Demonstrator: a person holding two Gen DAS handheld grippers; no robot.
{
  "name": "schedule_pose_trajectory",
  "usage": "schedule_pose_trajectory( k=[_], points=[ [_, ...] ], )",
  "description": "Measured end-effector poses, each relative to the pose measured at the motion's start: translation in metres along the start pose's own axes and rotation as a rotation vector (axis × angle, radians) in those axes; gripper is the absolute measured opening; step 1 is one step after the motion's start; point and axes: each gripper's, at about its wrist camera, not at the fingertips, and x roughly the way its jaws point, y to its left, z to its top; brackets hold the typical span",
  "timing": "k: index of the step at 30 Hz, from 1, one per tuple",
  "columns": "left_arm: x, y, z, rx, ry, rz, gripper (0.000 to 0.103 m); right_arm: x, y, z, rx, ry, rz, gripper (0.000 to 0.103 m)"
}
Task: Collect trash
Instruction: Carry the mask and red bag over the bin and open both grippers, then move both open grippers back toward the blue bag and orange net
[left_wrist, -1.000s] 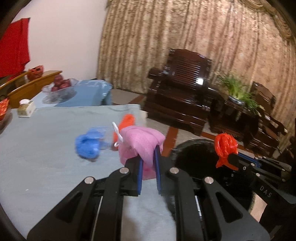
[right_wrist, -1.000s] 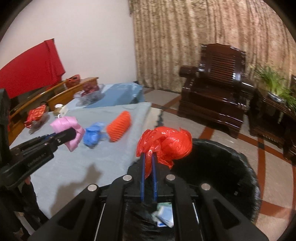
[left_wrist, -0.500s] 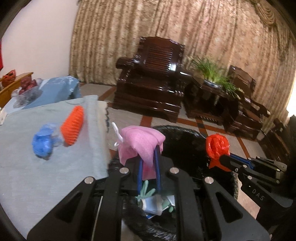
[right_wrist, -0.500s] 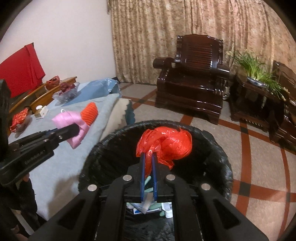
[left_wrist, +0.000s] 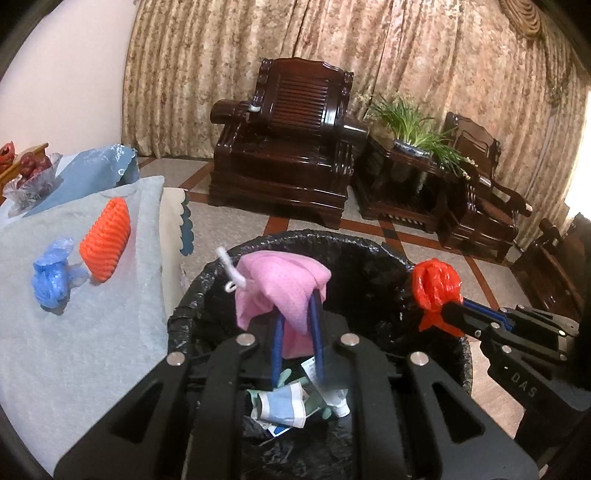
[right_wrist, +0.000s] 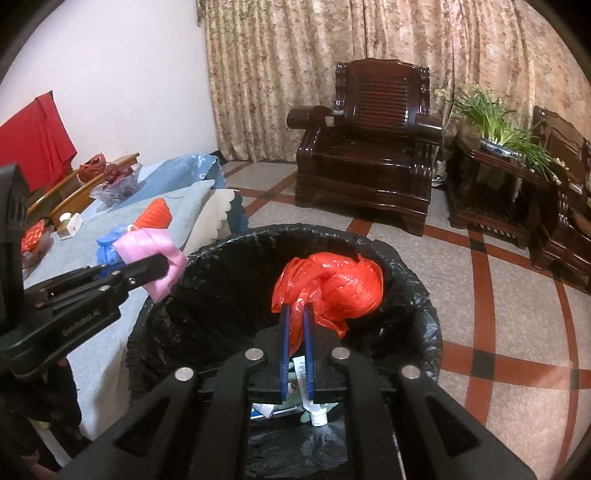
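Observation:
Both grippers hover over a black-lined trash bin (left_wrist: 184, 314) (right_wrist: 424, 295). My left gripper (left_wrist: 297, 295) (right_wrist: 162, 264) has a pink mesh wrap (left_wrist: 280, 284) (right_wrist: 147, 247) with a white loop between its blue pads, and its jaws are opening. My right gripper (right_wrist: 295, 306) (left_wrist: 448, 310) is shut on a crumpled red plastic bag (right_wrist: 332, 288) (left_wrist: 436, 284) above the bin's middle. An orange foam net (left_wrist: 105, 240) (right_wrist: 155, 216) and a blue plastic wad (left_wrist: 51, 280) (right_wrist: 107, 247) lie on the grey-covered table (left_wrist: 74, 350) to the left.
Papers and a small tube (left_wrist: 284, 402) lie at the bin's bottom. A dark wooden armchair (left_wrist: 288, 147) and a side table with a potted plant (left_wrist: 413, 147) stand behind on the tiled floor. A bowl of fruit (left_wrist: 33, 173) sits far left.
Both grippers swung from over the table's edge to above the bin and sank a little, carrying the pink wrap and the red bag. The left jaws stand slightly wider now.

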Motion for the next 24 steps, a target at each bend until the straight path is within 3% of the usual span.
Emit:
schedule_pose_trajectory(
  k=[1,3,5,10,14,20,24],
  points=[
    [0.001,-0.002,0.002,-0.004,0.001,-0.002,0.026,0.001,-0.001,0.000,-0.001,0.005,0.001,0.009],
    [-0.001,0.001,0.002,-0.017,-0.003,0.002,0.052,0.001,-0.002,-0.003,0.001,0.009,-0.010,0.015],
    [-0.002,0.001,0.002,-0.025,0.000,-0.007,0.059,0.001,-0.004,-0.005,0.008,0.013,-0.019,0.032],
    [-0.009,0.008,0.002,-0.039,-0.001,-0.003,0.074,0.000,-0.007,-0.011,0.018,0.014,-0.043,0.061],
    [-0.019,0.019,0.001,-0.045,-0.015,0.031,0.079,-0.003,-0.005,-0.010,0.016,-0.001,-0.057,0.080],
    [-0.043,0.045,0.004,-0.082,-0.057,0.095,0.086,-0.008,0.003,-0.003,0.036,-0.034,-0.038,0.095],
    [-0.065,0.065,0.007,-0.101,-0.091,0.158,0.091,-0.011,0.012,0.003,0.030,-0.053,-0.026,0.097]
  ],
)
